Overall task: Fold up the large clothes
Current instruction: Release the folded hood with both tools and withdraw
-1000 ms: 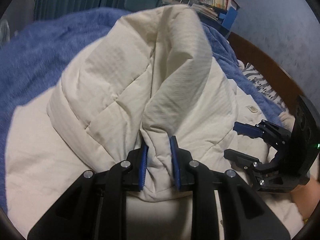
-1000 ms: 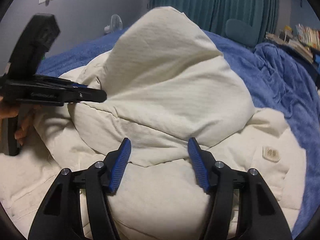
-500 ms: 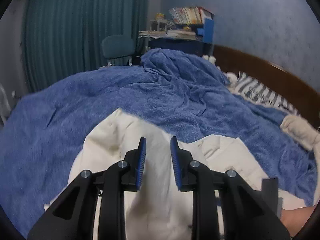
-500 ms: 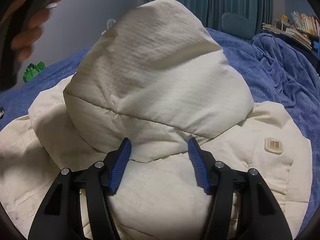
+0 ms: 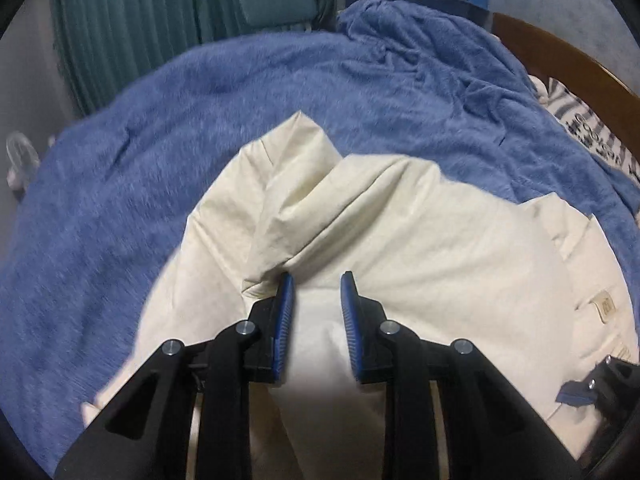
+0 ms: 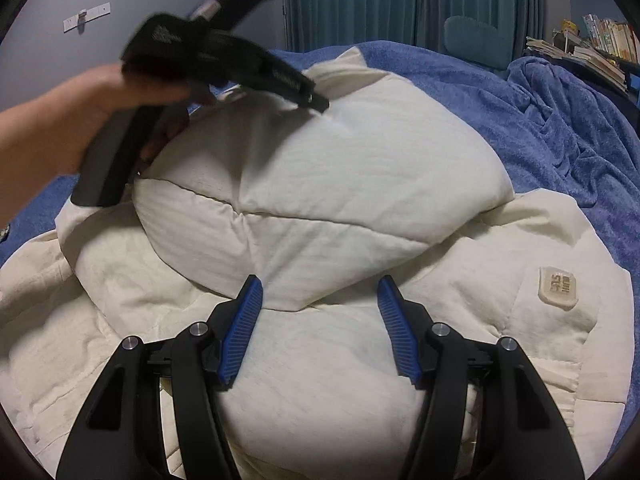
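My left gripper fingers narrowly apart, empty | right gripper spread | puffer jacket hood fold directly ahead, right nearer.

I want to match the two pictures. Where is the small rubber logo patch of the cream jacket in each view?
Left wrist view: the logo patch is near the right edge, a little below the middle, on the cream jacket.
Right wrist view: the patch is at the right, beyond the tool's right finger.
Shared landmark: the teal chair before the curtain.
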`<state>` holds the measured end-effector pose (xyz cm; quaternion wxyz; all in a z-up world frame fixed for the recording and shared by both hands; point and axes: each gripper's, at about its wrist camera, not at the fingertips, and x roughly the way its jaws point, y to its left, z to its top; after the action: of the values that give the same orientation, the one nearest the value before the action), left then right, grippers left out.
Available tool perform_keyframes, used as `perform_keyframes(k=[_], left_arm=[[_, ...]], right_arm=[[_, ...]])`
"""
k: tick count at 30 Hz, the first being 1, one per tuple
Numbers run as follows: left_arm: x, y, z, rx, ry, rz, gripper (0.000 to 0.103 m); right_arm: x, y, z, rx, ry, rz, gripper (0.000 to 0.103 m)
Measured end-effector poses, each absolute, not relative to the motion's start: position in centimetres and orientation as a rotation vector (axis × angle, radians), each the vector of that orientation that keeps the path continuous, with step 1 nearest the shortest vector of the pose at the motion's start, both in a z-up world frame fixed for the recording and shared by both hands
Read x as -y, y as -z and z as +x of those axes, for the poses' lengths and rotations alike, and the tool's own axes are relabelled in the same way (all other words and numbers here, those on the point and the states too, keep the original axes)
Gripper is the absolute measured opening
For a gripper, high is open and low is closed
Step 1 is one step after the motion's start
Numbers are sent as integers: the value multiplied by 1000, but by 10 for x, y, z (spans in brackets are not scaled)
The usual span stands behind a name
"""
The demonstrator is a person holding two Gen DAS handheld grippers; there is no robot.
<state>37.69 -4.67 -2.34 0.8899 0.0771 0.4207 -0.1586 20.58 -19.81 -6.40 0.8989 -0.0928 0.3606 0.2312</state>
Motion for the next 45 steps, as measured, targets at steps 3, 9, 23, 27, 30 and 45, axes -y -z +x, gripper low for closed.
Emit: perform_keyframes(k=[3, 9, 23, 27, 30, 45], left_arm=[[40, 37, 380, -894, 342, 115, 22], [30, 15, 353, -823, 360, 82, 22], [-10, 45, 271, -812, 387, 74, 28], [-15, 47, 274, -830, 392, 7, 28], [-21, 32, 259, -835, 362, 0, 28], [-90, -63, 24, -739, 202, -77, 92]], right_arm=[[195, 65, 201, -747, -478, -198, 58], [196, 66, 200, -749, -479, -200, 58], [196, 69, 199, -754, -481, -211, 58], [197, 69, 200, -758, -481, -208, 59], [196, 63, 193, -736, -456, -223, 61], [200, -72, 31, -562, -262, -188, 96]])
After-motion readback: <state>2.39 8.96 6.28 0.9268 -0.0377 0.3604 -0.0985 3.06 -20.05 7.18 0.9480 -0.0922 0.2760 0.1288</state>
